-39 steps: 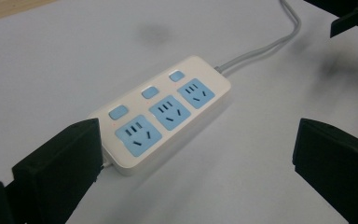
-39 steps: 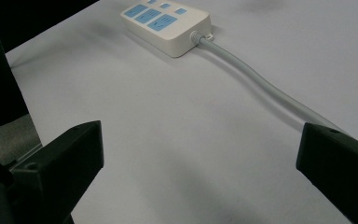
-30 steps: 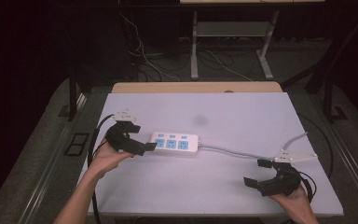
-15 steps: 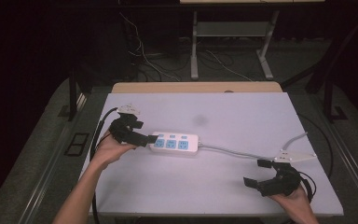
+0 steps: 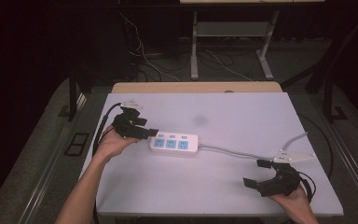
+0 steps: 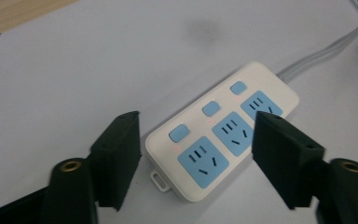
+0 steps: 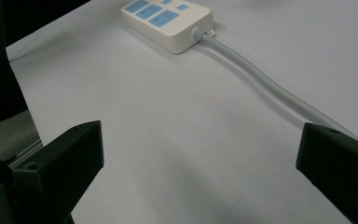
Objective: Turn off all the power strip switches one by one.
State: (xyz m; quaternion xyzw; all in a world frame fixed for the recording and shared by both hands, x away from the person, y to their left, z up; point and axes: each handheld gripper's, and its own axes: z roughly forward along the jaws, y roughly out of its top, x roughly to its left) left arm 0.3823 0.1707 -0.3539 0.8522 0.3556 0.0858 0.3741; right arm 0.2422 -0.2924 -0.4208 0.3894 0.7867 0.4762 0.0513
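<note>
The left gripper [image 6: 196, 154], its jaws just closing, straddles the near end of a power strip [image 6: 223, 128] without gripping; the right gripper [image 5: 265, 173] rests wide open, well apart.

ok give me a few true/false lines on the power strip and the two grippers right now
1. The power strip has three blue sockets. True.
2. The left gripper has its fingers clamped tight on the strip. False: the fingers have just been closing, with the strip's end between them, but gaps show on both sides.
3. The right gripper holds the cable. False: its fingers stand wide apart over bare table, the cable beside them.
4. The strip lies flat, sockets up. True.
5. A plug sits in the middle socket. False: all three sockets are empty.
</note>
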